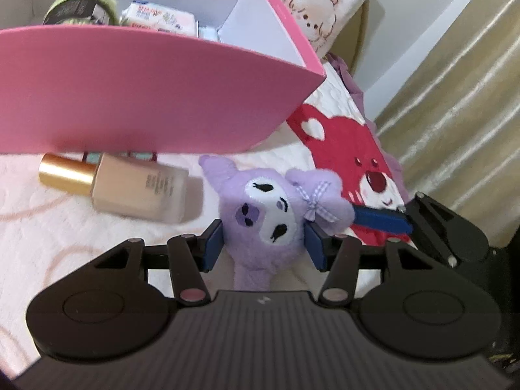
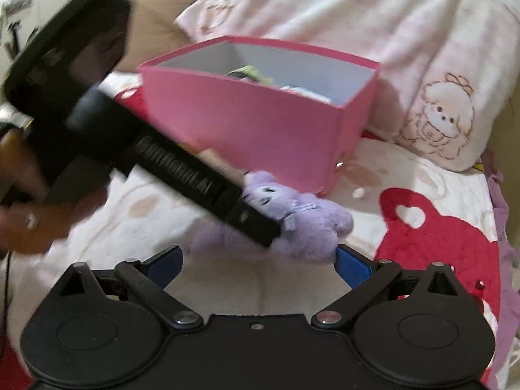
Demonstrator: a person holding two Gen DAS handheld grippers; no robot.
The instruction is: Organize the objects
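A purple plush toy (image 1: pixel 263 208) with a white face and a checked bow lies on the bedspread in front of a pink box (image 1: pixel 130 91). My left gripper (image 1: pixel 264 243) has its blue pads against both sides of the plush head, shut on it. In the right wrist view the same plush (image 2: pixel 312 224) lies partly under the left tool's black body (image 2: pixel 182 162), which a hand (image 2: pixel 22 178) holds. My right gripper (image 2: pixel 260 261) stands wide open just short of the plush, nothing between its pads. One of its blue fingers (image 1: pixel 380 219) touches the plush ear.
A foundation bottle (image 1: pixel 130 188) with a gold cap lies left of the plush, by the box wall. Inside the pink box (image 2: pixel 243 120) are a green item (image 1: pixel 81 3) and a white packet (image 1: pixel 159 16). A pillow (image 2: pixel 432 113) lies behind; a curtain (image 1: pixel 455 97) hangs right.
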